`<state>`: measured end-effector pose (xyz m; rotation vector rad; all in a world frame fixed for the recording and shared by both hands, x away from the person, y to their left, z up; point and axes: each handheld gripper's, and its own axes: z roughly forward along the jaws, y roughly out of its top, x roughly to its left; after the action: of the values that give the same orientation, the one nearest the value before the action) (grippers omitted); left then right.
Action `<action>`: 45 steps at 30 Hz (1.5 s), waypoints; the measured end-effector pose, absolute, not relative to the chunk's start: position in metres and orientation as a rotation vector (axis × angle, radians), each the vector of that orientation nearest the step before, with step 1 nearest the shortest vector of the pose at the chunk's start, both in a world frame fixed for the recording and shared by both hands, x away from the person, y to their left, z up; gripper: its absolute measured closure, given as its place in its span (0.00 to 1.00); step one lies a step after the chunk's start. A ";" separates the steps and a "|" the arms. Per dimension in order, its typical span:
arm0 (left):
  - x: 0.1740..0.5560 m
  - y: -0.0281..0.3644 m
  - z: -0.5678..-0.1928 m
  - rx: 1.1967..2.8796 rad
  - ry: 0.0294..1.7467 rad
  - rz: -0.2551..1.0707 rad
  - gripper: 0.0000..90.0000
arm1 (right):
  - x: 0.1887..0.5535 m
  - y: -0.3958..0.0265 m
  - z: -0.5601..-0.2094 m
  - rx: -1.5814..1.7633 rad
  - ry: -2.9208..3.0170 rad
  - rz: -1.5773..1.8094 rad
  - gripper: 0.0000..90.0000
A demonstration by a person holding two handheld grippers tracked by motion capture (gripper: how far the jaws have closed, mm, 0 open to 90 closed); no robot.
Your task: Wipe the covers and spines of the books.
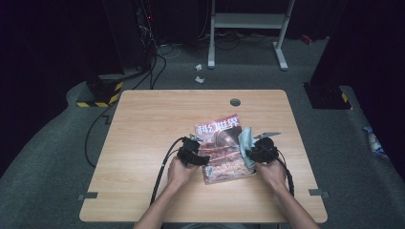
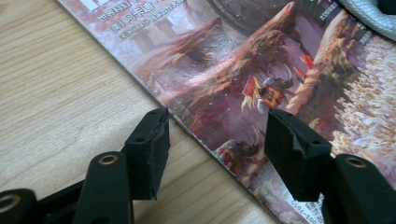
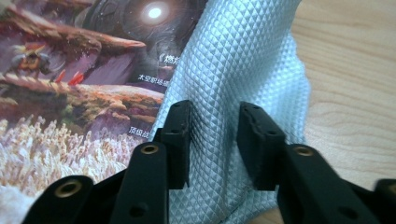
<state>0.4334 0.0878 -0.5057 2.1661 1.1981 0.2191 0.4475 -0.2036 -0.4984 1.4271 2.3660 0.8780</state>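
Observation:
A magazine (image 1: 222,143) with a reddish fantasy cover lies flat on the wooden table (image 1: 153,119). A pale blue waffle-weave cloth (image 1: 246,140) lies bunched on its right edge. My left gripper (image 1: 204,155) is at the magazine's left edge. In the left gripper view its jaws (image 2: 215,144) stand open, one over bare wood, one over the cover (image 2: 261,70), with the cloth's corner (image 2: 369,14) far off. My right gripper (image 1: 253,152) is at the cloth. Its jaws (image 3: 215,140) stand apart with a raised fold of cloth (image 3: 243,60) between them, the pads not pressing it.
The table has a round cable hole (image 1: 235,102) near its far edge. Cables (image 1: 165,167) trail from both grippers toward the person. Beyond the table stand a white frame (image 1: 248,28) and a yellow-striped base (image 1: 98,93) on grey carpet.

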 end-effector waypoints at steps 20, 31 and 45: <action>0.394 0.095 -0.495 2.192 1.127 0.265 0.48 | 0.398 -0.191 -0.490 1.200 2.457 0.768 0.88; 0.431 0.096 -0.497 2.187 1.200 0.315 0.48 | 0.419 -0.168 -0.488 1.160 2.467 0.707 0.91; 0.437 0.105 -0.507 2.130 1.239 0.237 0.45 | 0.409 -0.087 -0.494 1.025 2.639 0.832 0.91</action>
<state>0.4373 0.1049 -0.5068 2.1302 1.2387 0.2371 0.4086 -0.0871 -0.4937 1.0254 2.6391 0.8315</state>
